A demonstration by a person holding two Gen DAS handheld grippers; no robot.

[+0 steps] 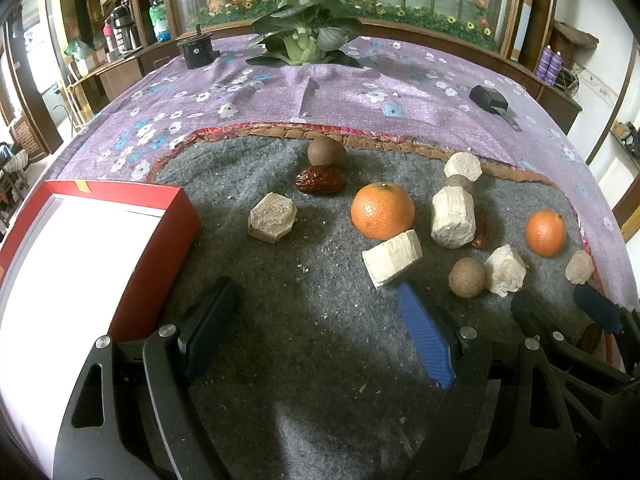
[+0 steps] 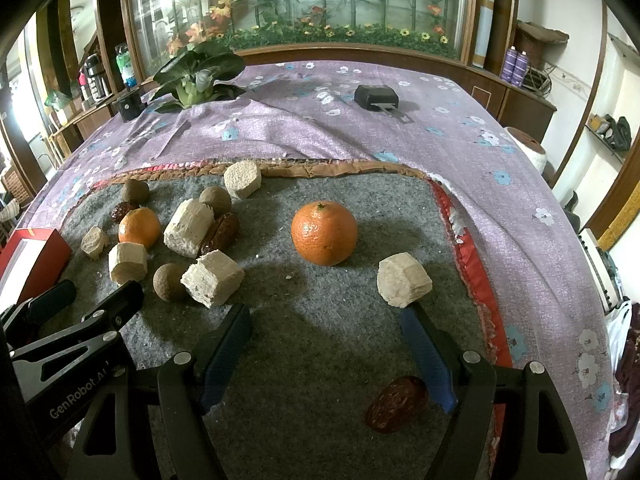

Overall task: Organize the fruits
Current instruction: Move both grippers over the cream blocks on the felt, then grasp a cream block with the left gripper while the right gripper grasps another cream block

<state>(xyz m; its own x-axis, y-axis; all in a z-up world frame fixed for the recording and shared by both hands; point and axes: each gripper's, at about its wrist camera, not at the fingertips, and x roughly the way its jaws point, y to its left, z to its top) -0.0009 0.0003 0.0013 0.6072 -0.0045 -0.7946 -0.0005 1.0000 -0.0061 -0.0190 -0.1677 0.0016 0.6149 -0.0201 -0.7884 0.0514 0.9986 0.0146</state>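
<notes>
Left claw (image 1: 316,300) released, empty, over grey mat (image 1: 280,320) beside red box (image 1: 168,216). Right claw (image 2: 326,320) released, empty; tangerine (image 2: 324,233) ahead, date (image 2: 396,404) below.

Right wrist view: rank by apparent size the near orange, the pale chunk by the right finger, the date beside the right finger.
1. Near orange
2. Pale chunk
3. Date

The date lies nearest the camera, so its true size may be smaller than it looks.

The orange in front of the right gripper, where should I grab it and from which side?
Grip the orange across its round middle, coming straight forward with the open right gripper. It sits stem-up and apart from the pale chunk, so both flanks are free.
</notes>
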